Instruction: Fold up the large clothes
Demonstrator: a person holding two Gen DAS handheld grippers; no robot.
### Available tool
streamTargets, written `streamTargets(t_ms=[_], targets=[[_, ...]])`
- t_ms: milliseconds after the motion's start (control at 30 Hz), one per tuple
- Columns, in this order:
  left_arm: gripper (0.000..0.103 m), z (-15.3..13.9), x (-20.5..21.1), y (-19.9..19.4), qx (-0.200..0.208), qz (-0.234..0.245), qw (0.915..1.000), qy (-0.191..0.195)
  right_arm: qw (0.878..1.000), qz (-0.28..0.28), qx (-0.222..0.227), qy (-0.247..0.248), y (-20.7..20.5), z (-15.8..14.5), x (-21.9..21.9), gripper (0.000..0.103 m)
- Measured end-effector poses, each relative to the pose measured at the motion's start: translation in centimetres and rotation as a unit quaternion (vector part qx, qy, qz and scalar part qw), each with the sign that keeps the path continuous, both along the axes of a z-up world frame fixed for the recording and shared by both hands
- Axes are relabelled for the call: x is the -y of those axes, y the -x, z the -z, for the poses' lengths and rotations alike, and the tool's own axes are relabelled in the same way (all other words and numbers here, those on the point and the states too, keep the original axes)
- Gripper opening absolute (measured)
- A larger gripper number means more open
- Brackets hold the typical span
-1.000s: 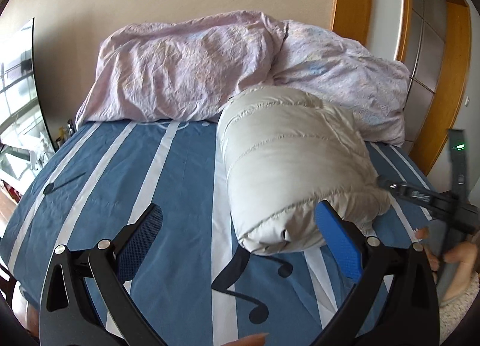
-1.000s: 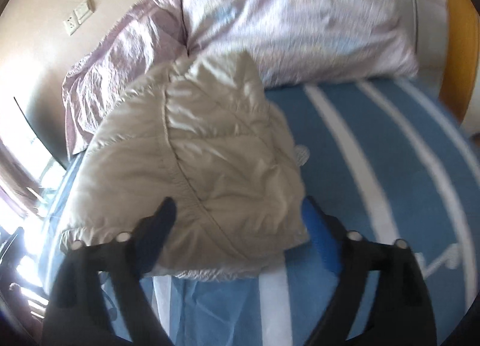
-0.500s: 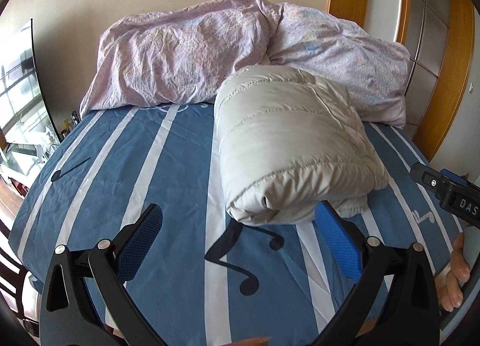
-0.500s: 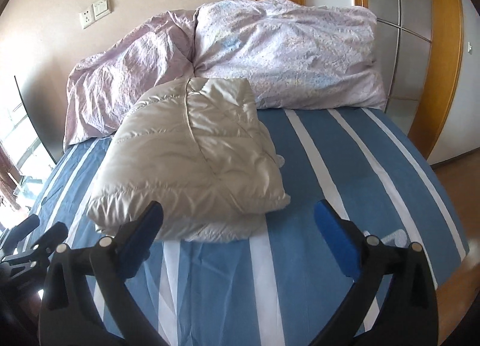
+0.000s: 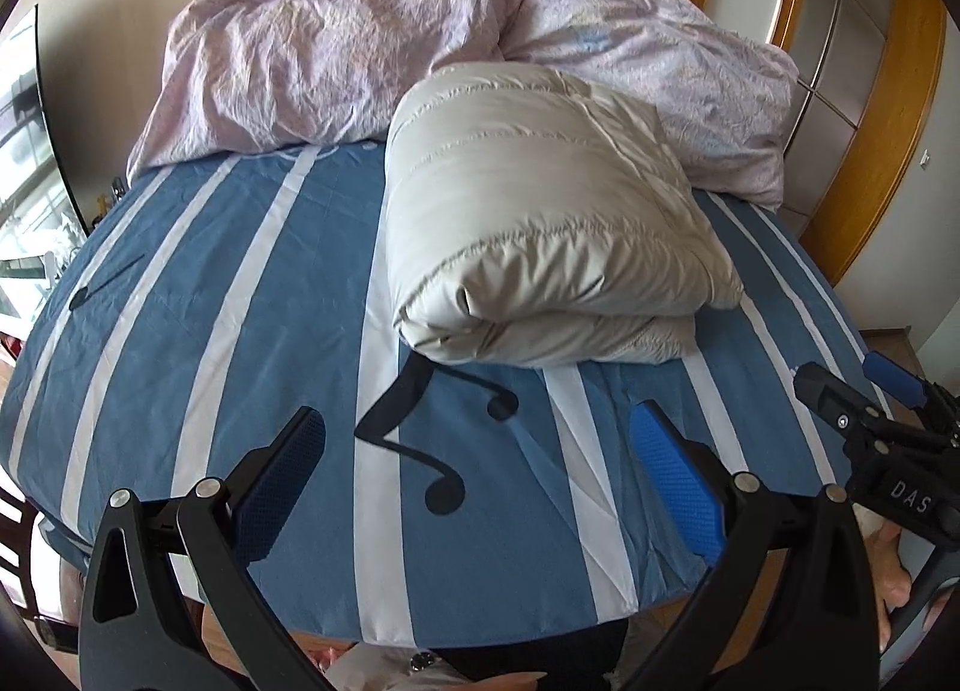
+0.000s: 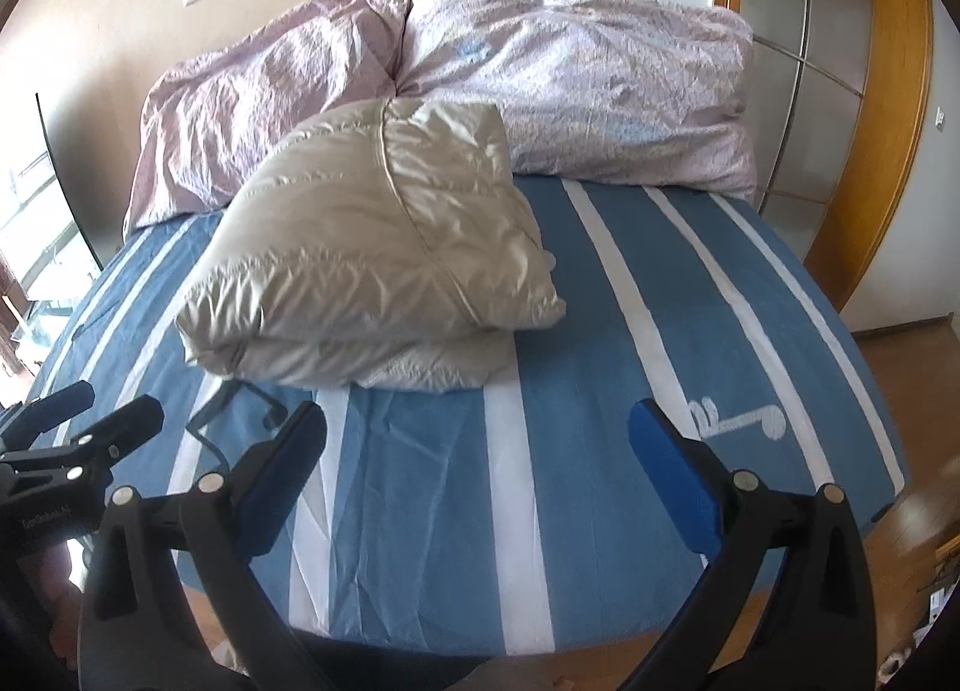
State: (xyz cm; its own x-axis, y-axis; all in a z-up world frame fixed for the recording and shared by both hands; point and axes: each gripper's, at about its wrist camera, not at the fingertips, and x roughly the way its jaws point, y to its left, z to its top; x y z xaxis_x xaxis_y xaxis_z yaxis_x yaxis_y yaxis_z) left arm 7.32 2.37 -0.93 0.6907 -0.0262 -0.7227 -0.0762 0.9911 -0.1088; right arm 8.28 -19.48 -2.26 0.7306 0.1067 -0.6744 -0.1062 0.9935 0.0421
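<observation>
Folded puffy jacket (image 5: 540,223) lying on the striped bed (image 5: 240,331), its far end against the pink duvet (image 5: 336,61); likely light, soft, slippery and springy, best gripped at the thick folded near edge. Left hand-held gripper (image 5: 474,469) and right hand-held gripper (image 6: 480,463) both gape wide, empty, near the bed's foot; nothing lies between

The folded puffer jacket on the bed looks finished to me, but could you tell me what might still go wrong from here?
1. The puffer jacket is bulky and springy; with both the left gripper and right gripper open and clear of it, the top fold might puff open.
2. Its far end leans on the pink duvet, so the bundle may tilt or slide.
</observation>
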Motion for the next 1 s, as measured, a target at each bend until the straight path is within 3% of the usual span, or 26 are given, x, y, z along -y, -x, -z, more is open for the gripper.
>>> streamTargets(t_ms=[1000], targets=[[0.102,0.3,0.9,2.7,-0.028,0.007,0.9995,0.012,1.000,-0.011,-0.013,0.011,3.1,0.5,0.5,0.101]])
